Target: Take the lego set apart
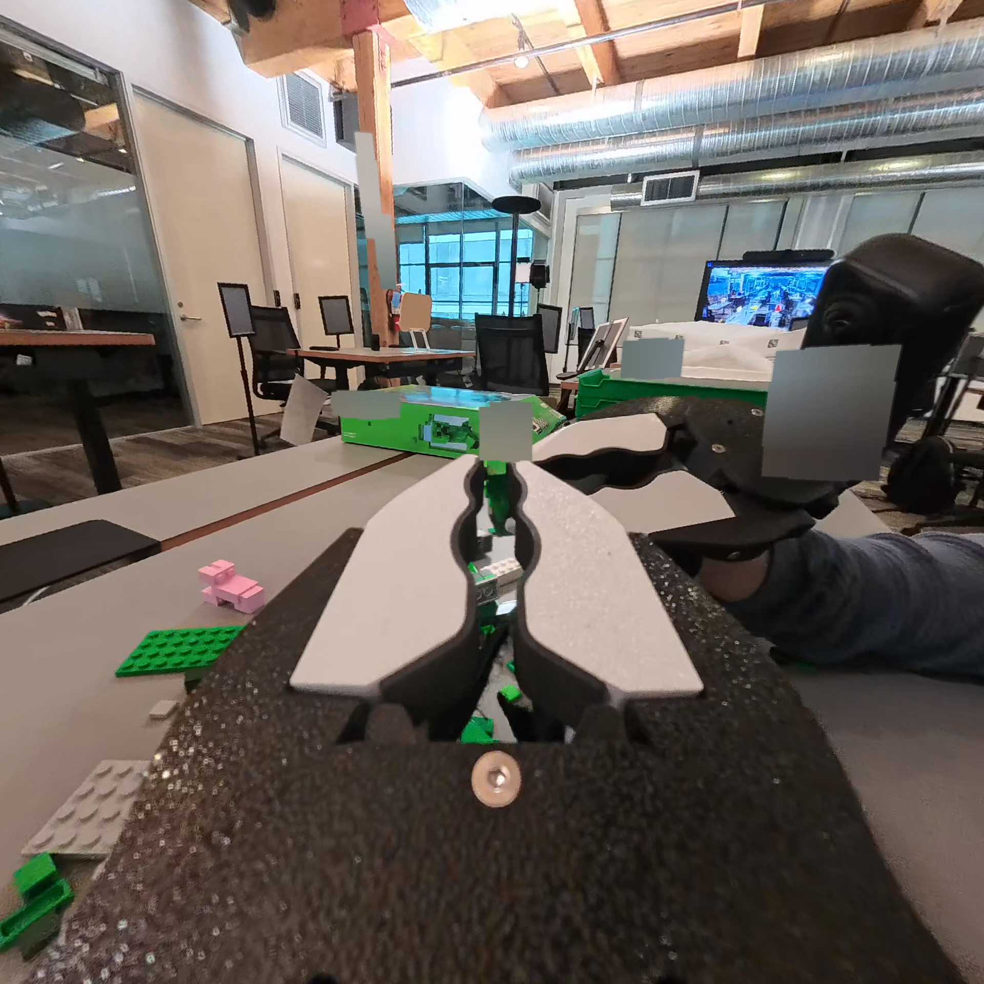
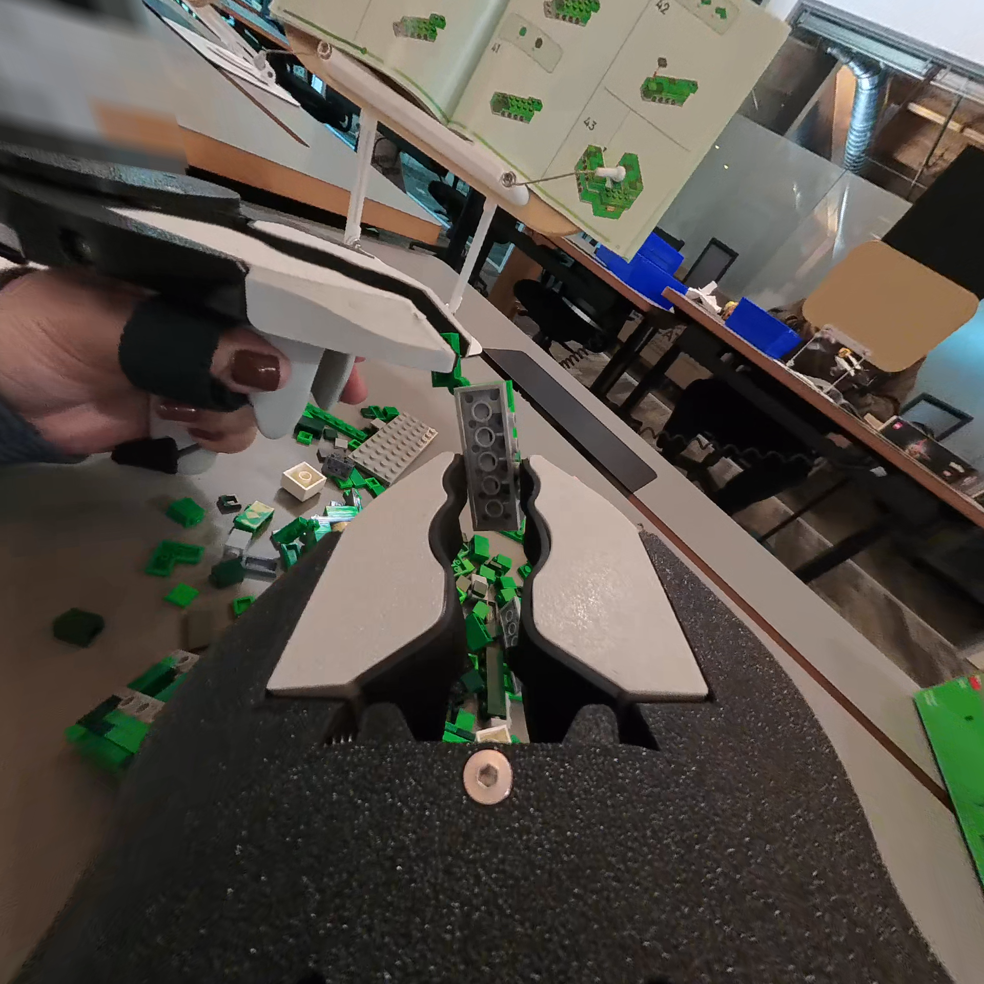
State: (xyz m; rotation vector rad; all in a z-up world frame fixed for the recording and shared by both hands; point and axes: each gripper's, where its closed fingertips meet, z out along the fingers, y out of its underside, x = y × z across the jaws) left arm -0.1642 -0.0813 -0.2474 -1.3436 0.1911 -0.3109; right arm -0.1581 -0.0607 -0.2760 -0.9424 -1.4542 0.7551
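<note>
A small lego assembly hangs above the table between both grippers. It is a grey plate (image 2: pixel 485 426), seen from its underside, with green bricks (image 2: pixel 450 372) on its far end. My right gripper (image 2: pixel 491 468) is shut on the grey plate. My left gripper (image 1: pixel 496 468) is shut on the green part (image 1: pixel 499 503). In the right wrist view the left gripper (image 2: pixel 459 358) comes in from the upper left, held by a hand. In the left wrist view the right gripper (image 1: pixel 564 468) reaches in from the right, tip to tip with mine.
Loose green and grey pieces (image 2: pixel 298 532) litter the grey table (image 2: pixel 106 532) under the grippers. A pink lego pig (image 1: pixel 231 585), a green plate (image 1: pixel 175 649) and a grey plate (image 1: pixel 90 809) lie left. A green box (image 1: pixel 442 420) and an instruction booklet on a stand (image 2: pixel 532 80) stand behind. Only a small space, under 4 cm, lies between the two pairs of fingers.
</note>
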